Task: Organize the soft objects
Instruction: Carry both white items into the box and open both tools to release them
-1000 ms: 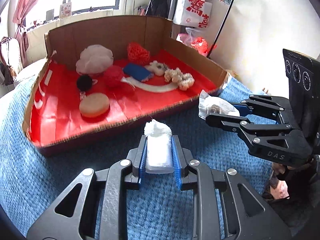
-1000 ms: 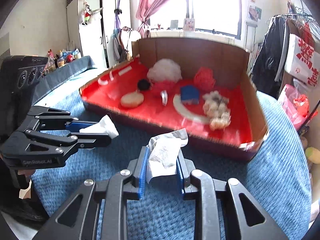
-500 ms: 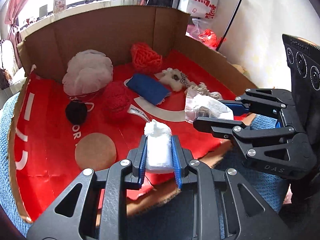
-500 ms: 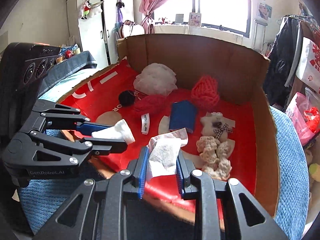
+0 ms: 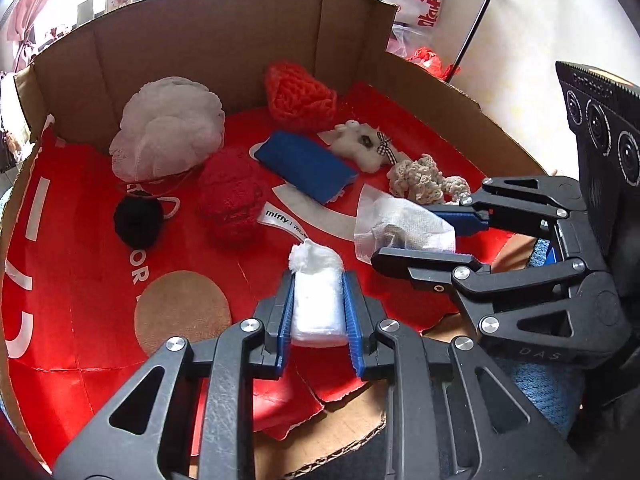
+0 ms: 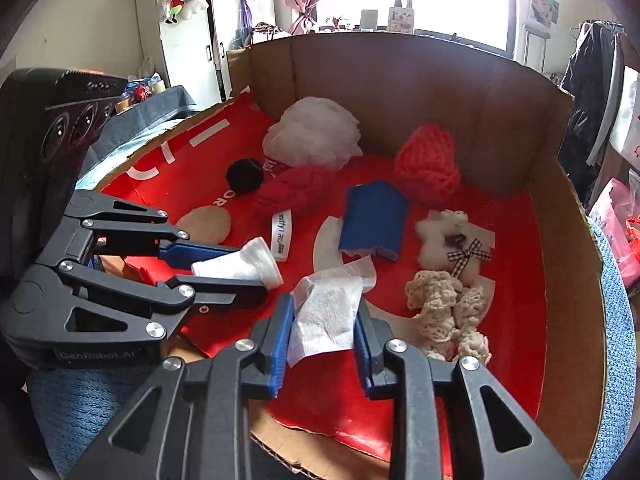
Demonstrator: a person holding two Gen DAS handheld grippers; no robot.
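Left wrist view first: the left gripper (image 5: 318,308) is clenched on a white cotton pad (image 5: 318,300), its blue fingers (image 5: 286,312) pressing both sides, a fluffy end poking out ahead. Right wrist view: the right gripper (image 6: 322,330) has a crumpled white tissue (image 6: 326,312) between its fingers, and its jaws are opening at this moment; the tissue looks loose on the right side but has not dropped.

A second ago both grippers hung over the blue blanket (image 6: 618,320), short of the cardboard box (image 5: 208,40). Now both are past the box's near edge and over its red lining (image 5: 72,300), side by side, the pad to the left of the tissue. The right jaws were tight on the tissue then and are slackening now, so I judge the carry is over and the drop has begun on that side; the left still has to let go.

Inside the box, further from the near edge: a tan round pad (image 5: 182,312) at the left front, a black pompom (image 5: 138,220) and a red knitted ball (image 5: 230,204) mid-floor, a blue sponge (image 5: 306,168) and cream lace piece (image 5: 426,182) right of them. Against the back wall sit a white mesh puff (image 5: 168,140) and an orange knitted piece (image 5: 300,98). A small white plush toy (image 5: 360,144) lies beside the sponge.

With these two released, I see nothing soft left outside the box.
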